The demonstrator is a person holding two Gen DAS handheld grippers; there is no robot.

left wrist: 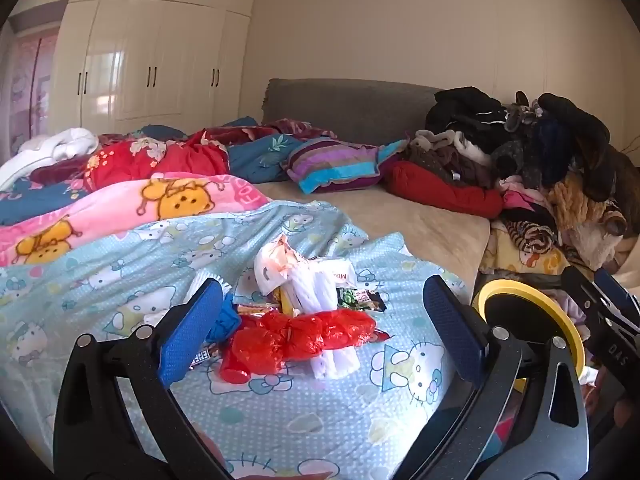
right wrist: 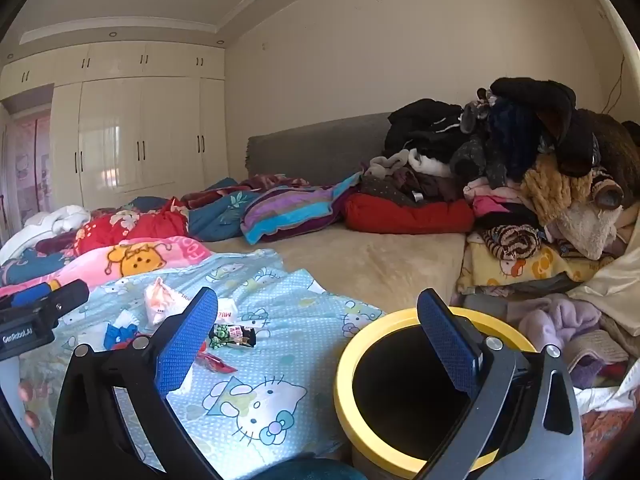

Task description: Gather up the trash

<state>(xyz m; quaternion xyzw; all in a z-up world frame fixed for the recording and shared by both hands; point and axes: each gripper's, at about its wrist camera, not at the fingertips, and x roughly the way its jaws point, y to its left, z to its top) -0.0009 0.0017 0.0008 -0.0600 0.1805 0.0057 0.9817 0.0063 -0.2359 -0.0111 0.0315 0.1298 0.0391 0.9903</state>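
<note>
A heap of trash lies on the light blue Hello Kitty sheet: a crumpled red plastic bag, white tissue and wrappers, a dark snack packet and a blue scrap. My left gripper is open and empty, its jaws either side of the heap, just short of it. A bin with a yellow rim and black inside stands at the bed's edge. My right gripper is open and empty, its right finger over the bin's mouth. The dark snack packet and white wrappers lie to its left.
Bright blankets and pillows cover the far and left part of the bed. A tall pile of clothes and plush toys rises at the right, behind the bin. White wardrobes line the far wall.
</note>
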